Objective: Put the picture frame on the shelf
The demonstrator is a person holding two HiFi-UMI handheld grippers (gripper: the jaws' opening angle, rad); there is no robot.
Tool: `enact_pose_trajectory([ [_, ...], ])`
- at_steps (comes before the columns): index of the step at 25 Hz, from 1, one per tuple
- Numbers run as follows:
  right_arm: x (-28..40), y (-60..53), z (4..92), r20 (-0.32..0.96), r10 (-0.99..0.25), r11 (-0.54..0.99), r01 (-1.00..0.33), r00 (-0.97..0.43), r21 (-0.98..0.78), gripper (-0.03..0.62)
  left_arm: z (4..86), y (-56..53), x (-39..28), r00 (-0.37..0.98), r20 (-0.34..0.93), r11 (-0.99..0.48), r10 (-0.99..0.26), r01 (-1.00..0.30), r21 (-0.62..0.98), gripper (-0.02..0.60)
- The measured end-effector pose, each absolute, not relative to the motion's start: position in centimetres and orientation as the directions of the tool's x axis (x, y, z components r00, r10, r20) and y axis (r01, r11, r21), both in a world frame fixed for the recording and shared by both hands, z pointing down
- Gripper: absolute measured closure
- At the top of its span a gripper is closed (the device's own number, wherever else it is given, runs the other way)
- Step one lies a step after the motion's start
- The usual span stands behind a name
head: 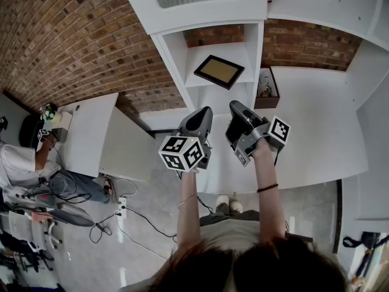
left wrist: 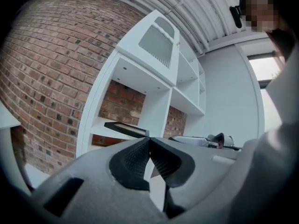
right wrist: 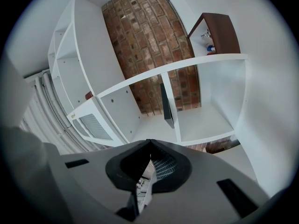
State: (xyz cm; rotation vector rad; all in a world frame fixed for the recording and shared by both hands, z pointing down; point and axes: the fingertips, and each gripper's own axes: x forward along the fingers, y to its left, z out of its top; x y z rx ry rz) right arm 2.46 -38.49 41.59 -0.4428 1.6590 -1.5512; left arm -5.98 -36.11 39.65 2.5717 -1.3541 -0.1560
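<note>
Picture frame [head: 219, 71] lies flat in the open bay of the white shelf unit [head: 240, 52], slightly skewed, fully supported, so placement looks done. Brick wall [head: 73, 35] behind. At 12 o'clock from both grippers, well apart from them. Left gripper [left wrist: 149, 139]: jaws together, nothing between. Right gripper [right wrist: 150, 143]: same, closed and empty. Both are held side by side clear of the shelf, probably so they can't knock the frame.

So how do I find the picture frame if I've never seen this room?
Look for the white shelf unit against the brick wall. In its open cubby with bricks showing behind, the picture frame lies flat. It is the only dark-edged rectangle with a tan middle; the brown box beside it holds small things.
</note>
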Motion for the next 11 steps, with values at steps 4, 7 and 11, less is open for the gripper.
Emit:
enact_pose_trajectory([
  [4, 2.46, -38.35, 41.67, -0.313, -0.724, 0.184, 0.266, -0.614, -0.946, 0.585, 39.79, -35.98, -5.86, 0.571, 0.013, -0.549, -0.821, -0.796, 0.254, 0.571],
  [7, 2.38, -38.27, 41.69, -0.310, -0.726, 0.181, 0.264, -0.615, -0.947, 0.585, 39.76, -35.93, -5.82, 0.573, 0.013, -0.552, -0.819, -0.794, 0.255, 0.571],
  [11, 2.16, -38.21, 41.62, -0.309, -0.724, 0.180, 0.263, -0.617, -0.948, 0.585, 39.74, -35.93, -5.90, 0.575, 0.012, -0.553, -0.818, -0.792, 0.257, 0.571],
])
